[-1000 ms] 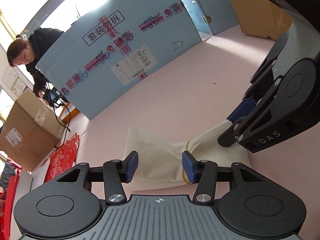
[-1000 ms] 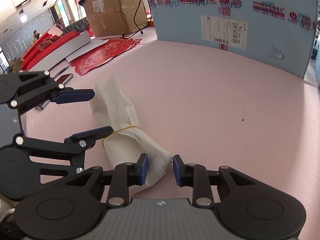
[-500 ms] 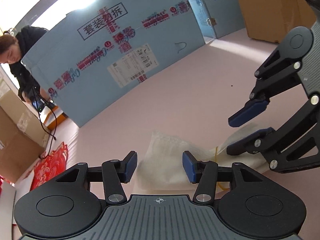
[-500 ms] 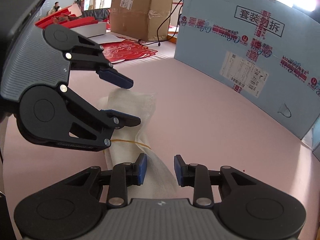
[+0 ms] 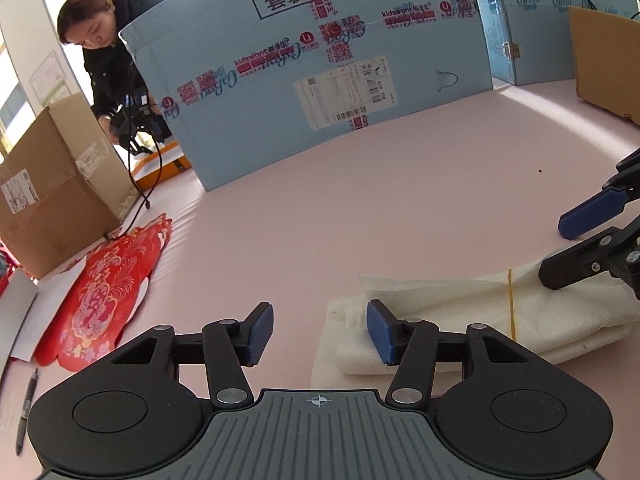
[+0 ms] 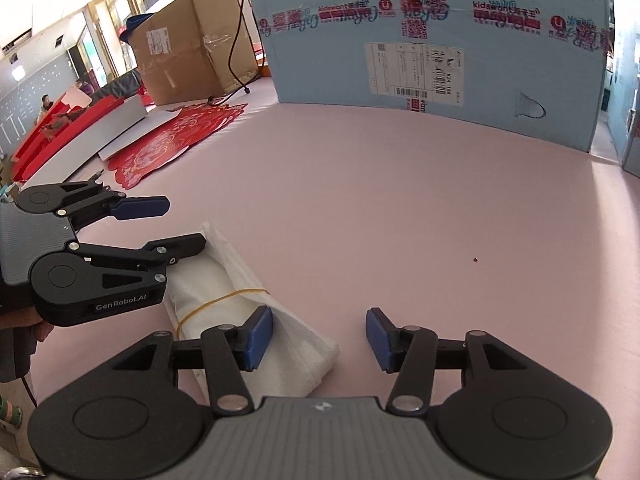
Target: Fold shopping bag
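Note:
The shopping bag (image 5: 460, 312) is a white folded bundle with a yellow rubber band (image 5: 511, 304) around it, lying flat on the pink table (image 5: 360, 208). My left gripper (image 5: 320, 332) hovers at its left end. Its jaws are opening, and only the bag's edge shows beside the right pad, untouched. In the right wrist view the bag (image 6: 208, 280) runs from my left gripper (image 6: 168, 226) down to my right gripper (image 6: 318, 336). The right jaws are opening too, with the bag's near end under the left finger (image 6: 258, 336) and not pinched. The right gripper (image 5: 572, 244) hangs over the bag's far end.
A big blue cardboard box (image 5: 340, 64) stands across the back of the table. A brown box (image 5: 52, 184), red paper cut-outs (image 5: 108, 292) and a pen (image 5: 26, 412) lie at the left. A person in black (image 5: 112, 60) bends over behind the brown box.
Both grippers have opened wider. The left gripper has slid left, so the bag now sits to the right in its view. The right gripper no longer straddles the bag's corner.

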Available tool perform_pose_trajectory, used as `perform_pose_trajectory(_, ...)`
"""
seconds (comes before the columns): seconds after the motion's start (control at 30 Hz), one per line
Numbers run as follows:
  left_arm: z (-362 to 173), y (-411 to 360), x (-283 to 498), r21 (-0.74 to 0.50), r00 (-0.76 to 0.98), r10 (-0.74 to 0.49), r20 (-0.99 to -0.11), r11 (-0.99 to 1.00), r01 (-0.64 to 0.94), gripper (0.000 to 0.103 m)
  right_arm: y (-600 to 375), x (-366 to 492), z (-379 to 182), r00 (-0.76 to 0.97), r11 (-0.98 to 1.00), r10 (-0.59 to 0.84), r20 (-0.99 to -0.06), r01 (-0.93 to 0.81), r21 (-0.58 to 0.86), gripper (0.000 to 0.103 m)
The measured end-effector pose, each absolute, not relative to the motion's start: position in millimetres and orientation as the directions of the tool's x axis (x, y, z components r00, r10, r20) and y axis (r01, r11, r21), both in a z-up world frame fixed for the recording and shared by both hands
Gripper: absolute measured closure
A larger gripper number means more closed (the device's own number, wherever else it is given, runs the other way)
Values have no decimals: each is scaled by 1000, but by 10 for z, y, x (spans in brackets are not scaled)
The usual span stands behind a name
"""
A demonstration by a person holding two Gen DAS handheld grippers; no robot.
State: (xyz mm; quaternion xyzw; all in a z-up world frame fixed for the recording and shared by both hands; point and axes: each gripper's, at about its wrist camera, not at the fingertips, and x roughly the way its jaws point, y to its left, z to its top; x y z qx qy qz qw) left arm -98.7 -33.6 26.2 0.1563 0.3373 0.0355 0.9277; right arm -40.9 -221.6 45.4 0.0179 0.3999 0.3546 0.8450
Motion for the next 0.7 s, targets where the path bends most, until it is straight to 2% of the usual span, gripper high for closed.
perform_pose_trajectory(0.03,316,-282,-971,266,762,153,-630,964,27,40,-2283,-410,467,420,751,620,-663,-563,345,49)
perform_pose_trajectory(0.07,368,-228,-971,212,758,131,-639,977,10,32,-2348,-408,475,413,753,626,-662,-540,377,49)
perform_pose_trajectory(0.1,399,-191,-972,169,757,111,-644,986,-1,30,-2429,-408,468,405,754,637,-656,-505,420,49)
perform_pose_trajectory(0.17,441,-118,-980,71,751,58,-658,997,-15,29,-2607,-415,431,377,744,664,-645,-416,523,49)
perform_pose_trajectory(0.23,425,-75,-973,25,736,37,-676,999,-27,28,-2746,-415,368,335,714,700,-630,-329,618,49)
perform_pose_trajectory(0.37,335,23,-948,-113,692,-60,-719,993,-31,28,-2769,-419,282,235,657,754,-613,-268,705,50)
perform_pose_trajectory(0.5,284,16,-1001,-215,670,-137,-730,976,-34,29,-2696,-474,196,164,630,776,-609,-225,743,50)
perform_pose_trajectory(0.7,296,-75,-1146,-344,629,-263,-732,939,-8,30,-2816,-467,243,325,694,701,-635,-108,711,50)
